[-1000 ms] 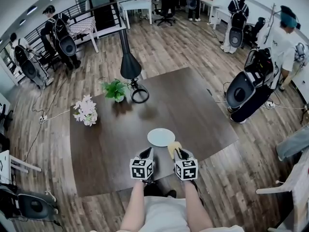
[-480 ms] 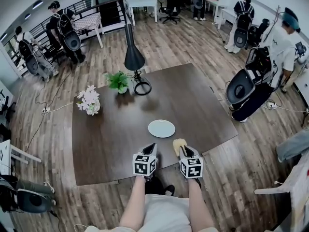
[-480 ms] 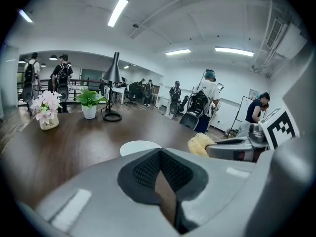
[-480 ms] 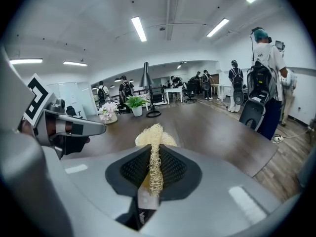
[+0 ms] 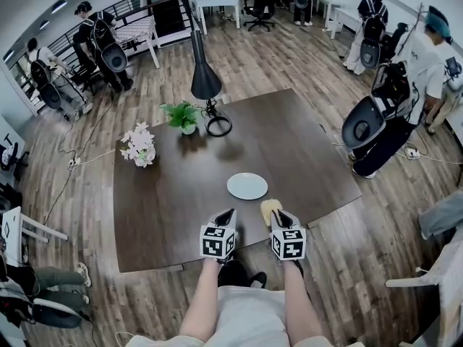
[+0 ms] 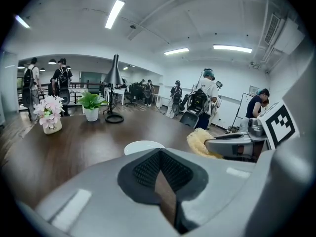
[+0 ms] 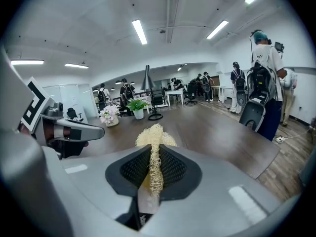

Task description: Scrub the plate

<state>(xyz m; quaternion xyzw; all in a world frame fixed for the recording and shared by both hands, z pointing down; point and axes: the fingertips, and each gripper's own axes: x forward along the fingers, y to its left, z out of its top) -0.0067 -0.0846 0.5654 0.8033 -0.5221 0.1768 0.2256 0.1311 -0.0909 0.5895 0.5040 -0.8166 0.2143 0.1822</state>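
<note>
A round white plate point(image 5: 247, 186) lies flat on the dark brown table point(image 5: 166, 201), a little past both grippers. In the left gripper view the plate point(image 6: 143, 146) shows just beyond the jaws. My right gripper point(image 5: 275, 215) is shut on a yellow fibrous scrubber point(image 5: 269, 210), whose strands stick out between the pads point(image 7: 154, 147); it hovers near the plate's right front. My left gripper point(image 5: 227, 217) is shut with nothing in it point(image 6: 160, 174), just short of the plate's near edge.
A potted green plant point(image 5: 183, 114), a black lamp point(image 5: 206, 85) with a ring base and a pink-white flower bunch point(image 5: 139, 145) stand at the table's far side. People with backpack rigs stand around the room. The table's front edge point(image 5: 239, 255) runs under my grippers.
Both grippers have drawn back slightly toward the table's near edge; the scrubber has come off the plate's rim. The head camera has shifted too.
</note>
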